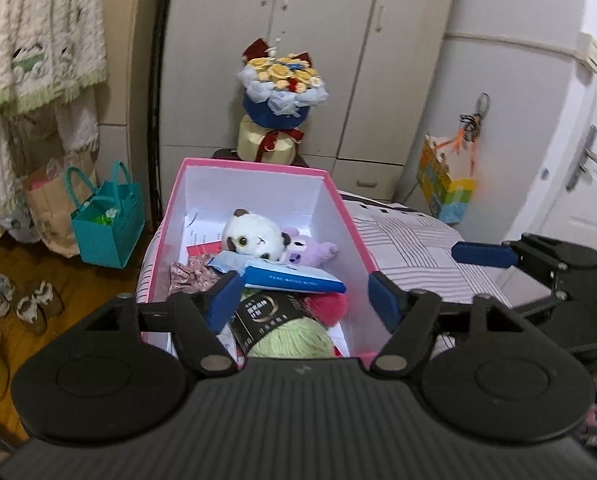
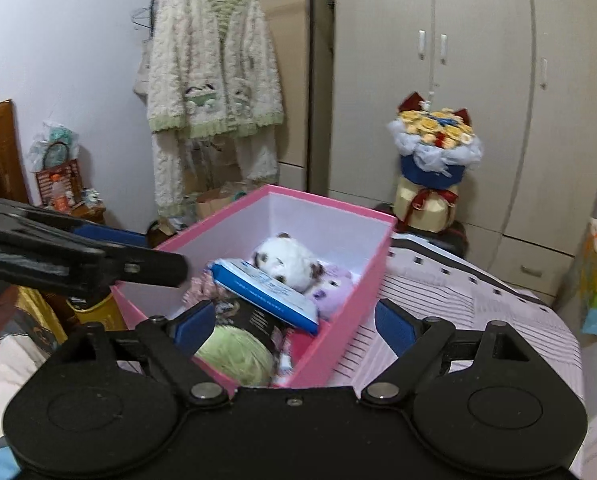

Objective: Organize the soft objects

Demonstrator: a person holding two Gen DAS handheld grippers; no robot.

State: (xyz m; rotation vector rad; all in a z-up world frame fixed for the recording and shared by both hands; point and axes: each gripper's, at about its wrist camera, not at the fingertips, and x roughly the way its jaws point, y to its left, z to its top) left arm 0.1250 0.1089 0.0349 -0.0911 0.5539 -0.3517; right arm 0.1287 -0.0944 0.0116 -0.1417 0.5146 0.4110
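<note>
Both grippers, left [image 1: 302, 296] and right [image 2: 294, 326], hung released over the crowded pink box [image 1: 350, 216], where a careless grab could snag the blue packet [image 1: 294, 276]

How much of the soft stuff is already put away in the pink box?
A lot looks done: the pink box already holds the panda plush, a purple plush, green yarn, a floral cloth and a blue pack. Nothing is in hand: the left gripper and right gripper are both open above it. No loose soft things show on the striped bedding, so little seems left.
</note>
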